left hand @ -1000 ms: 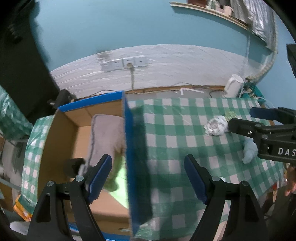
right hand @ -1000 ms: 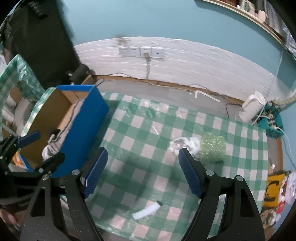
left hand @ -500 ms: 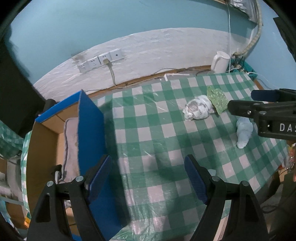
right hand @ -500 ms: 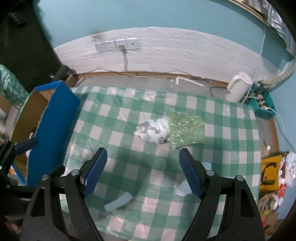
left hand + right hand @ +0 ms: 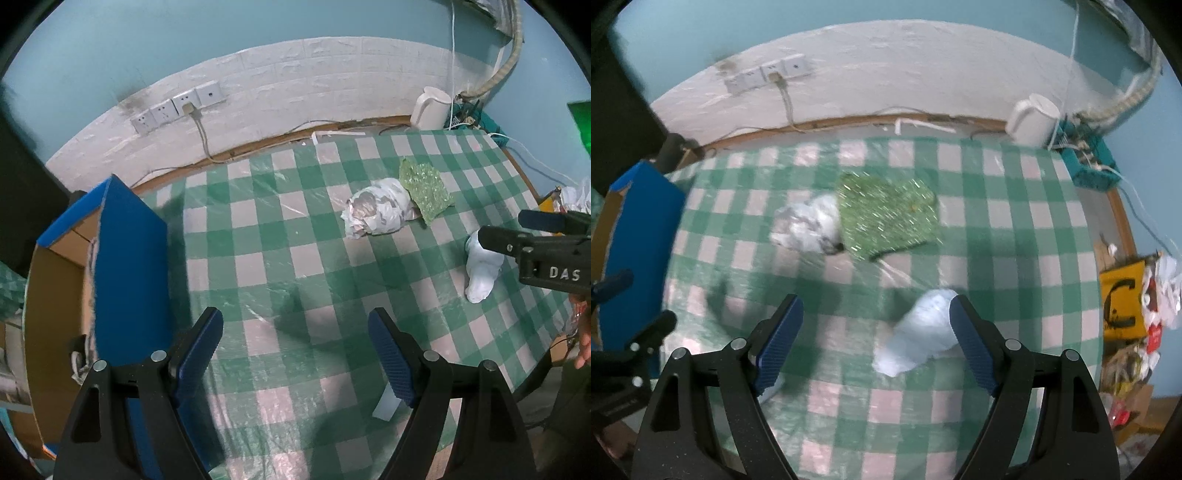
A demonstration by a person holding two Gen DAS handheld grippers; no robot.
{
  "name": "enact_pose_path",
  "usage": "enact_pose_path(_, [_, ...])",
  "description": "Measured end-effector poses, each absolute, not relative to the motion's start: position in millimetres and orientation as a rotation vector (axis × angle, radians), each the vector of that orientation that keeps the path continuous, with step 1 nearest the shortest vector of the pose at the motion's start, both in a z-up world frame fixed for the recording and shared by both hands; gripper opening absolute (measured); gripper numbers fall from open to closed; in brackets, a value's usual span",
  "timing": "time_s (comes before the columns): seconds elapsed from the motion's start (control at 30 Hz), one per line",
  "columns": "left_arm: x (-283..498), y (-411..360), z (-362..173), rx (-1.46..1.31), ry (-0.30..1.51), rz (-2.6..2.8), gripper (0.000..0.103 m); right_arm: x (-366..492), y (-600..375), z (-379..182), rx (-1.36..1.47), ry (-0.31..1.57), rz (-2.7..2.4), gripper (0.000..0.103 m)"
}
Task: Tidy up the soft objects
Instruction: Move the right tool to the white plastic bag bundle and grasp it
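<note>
Beside the blue box, both hand-held grippers gape over seemingly crumpled cloths.

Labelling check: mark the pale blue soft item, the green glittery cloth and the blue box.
pale blue soft item (image 5: 919, 332), right wrist view, middle of its body
green glittery cloth (image 5: 886, 218), right wrist view, centre
blue box (image 5: 129, 266), left wrist view, blue side wall
</note>
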State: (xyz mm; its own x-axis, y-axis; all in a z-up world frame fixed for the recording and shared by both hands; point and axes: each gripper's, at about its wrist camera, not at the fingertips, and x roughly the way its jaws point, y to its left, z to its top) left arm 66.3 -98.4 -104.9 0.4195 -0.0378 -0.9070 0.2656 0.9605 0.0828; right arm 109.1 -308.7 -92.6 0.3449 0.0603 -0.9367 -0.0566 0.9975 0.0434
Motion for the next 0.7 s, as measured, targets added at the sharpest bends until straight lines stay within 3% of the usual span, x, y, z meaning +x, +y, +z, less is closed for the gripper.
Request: enact_pose_path(0.7, [72.4, -123.7, -144.0, 0.261, 1.196, -0.259, 0.082, 117.9, -341.3, -170.2, 0.057, 1.389, -0.065, 0.081])
